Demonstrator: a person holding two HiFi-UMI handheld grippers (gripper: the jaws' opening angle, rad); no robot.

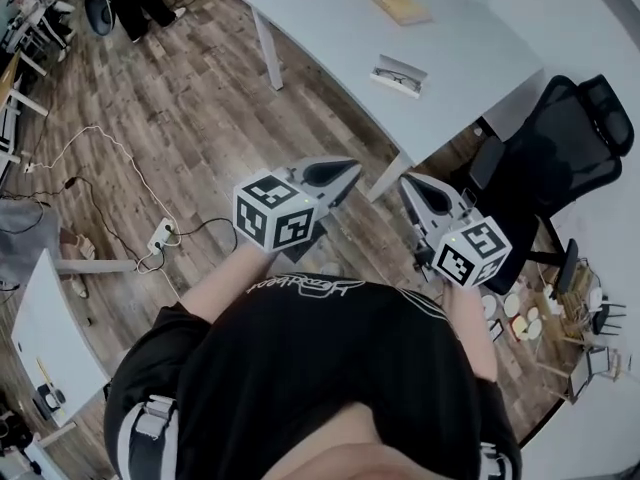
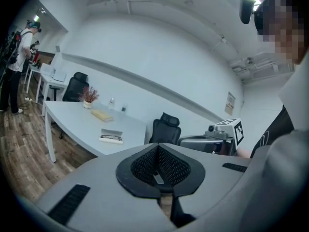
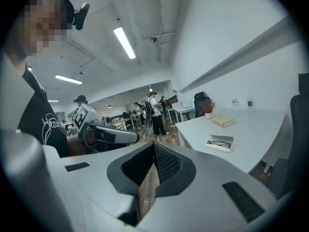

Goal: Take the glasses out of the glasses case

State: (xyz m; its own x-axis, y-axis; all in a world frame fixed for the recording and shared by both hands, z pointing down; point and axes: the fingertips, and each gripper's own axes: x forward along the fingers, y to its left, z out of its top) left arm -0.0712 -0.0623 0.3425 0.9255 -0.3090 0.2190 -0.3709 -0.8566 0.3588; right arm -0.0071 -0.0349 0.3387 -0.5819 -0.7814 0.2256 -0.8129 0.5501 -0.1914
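The table (image 1: 480, 38) is pale grey-white. The glasses case (image 1: 398, 76) is white and the glasses (image 1: 401, 80) are dark. The floor (image 1: 150, 98) is brown wood with stripes. The chair (image 1: 560, 158) is black. The left gripper (image 1: 345, 176) and the right gripper (image 1: 408, 183) are grey with black pads. The left cube (image 1: 272, 213) and the right cube (image 1: 472, 251), 2 in all, are white with black squares. The shirt (image 1: 300, 368) is black with white writing.
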